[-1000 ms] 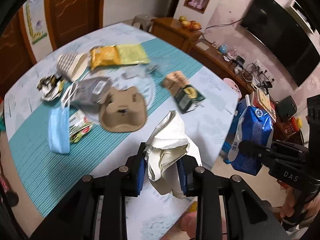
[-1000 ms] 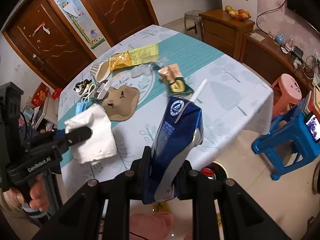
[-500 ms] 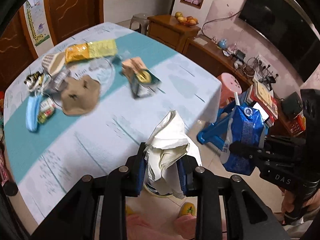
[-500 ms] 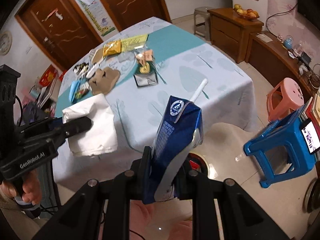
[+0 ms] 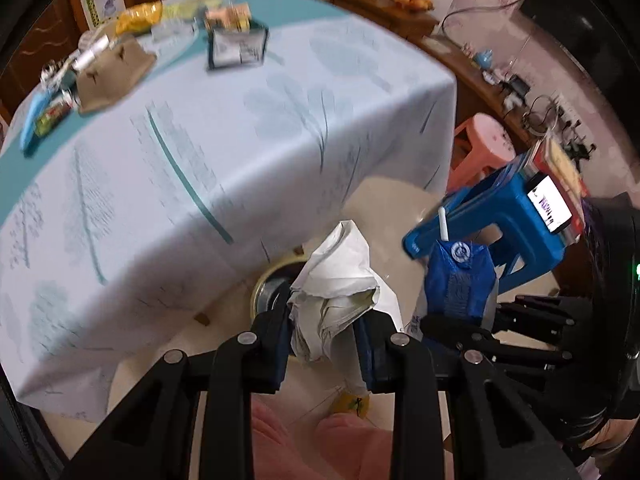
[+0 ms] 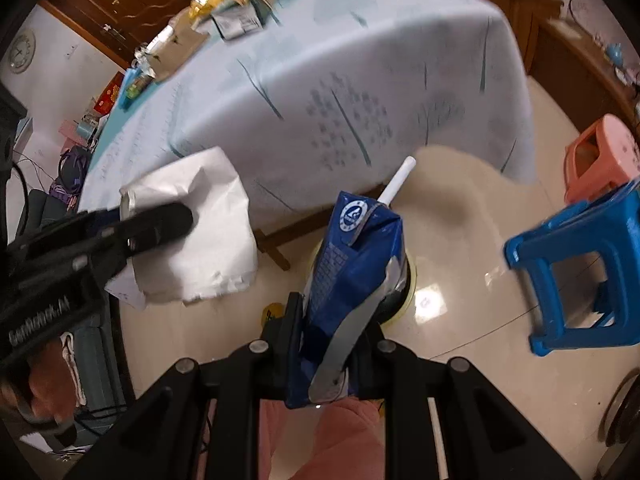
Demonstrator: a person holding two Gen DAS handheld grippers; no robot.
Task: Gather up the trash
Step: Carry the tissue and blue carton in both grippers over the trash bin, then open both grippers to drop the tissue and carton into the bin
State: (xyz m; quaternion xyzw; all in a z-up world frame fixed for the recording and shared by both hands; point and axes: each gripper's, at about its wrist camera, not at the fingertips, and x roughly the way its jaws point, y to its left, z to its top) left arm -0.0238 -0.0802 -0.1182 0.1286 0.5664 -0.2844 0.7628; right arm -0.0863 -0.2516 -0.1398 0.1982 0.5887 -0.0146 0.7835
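The left gripper [image 5: 324,340] is clamped on a crumpled white tissue [image 5: 340,280], its jaws pressed against the wad from both sides. The right gripper [image 6: 332,344] is clamped on a blue carton [image 6: 352,280] with a white straw [image 6: 396,182] poking from its top. Both point steeply down, off the edge of the table [image 5: 240,128], over the pale floor [image 6: 460,320]. Below them sits a round bin [image 5: 272,292] with a yellowish rim, partly hidden behind the tissue in the left view and behind the carton in the right view. The two grippers are near each other: the carton shows just right of the tissue in the left view, and the tissue shows left of the carton in the right view. More trash lies on the far part of the table: a brown cup tray [image 5: 114,74], a yellow wrapper [image 5: 138,18], a dark box [image 5: 236,46] and a blue mask [image 5: 34,114]. A blue stool [image 6: 580,272] and a pink stool [image 6: 600,152] stand on the floor to the right
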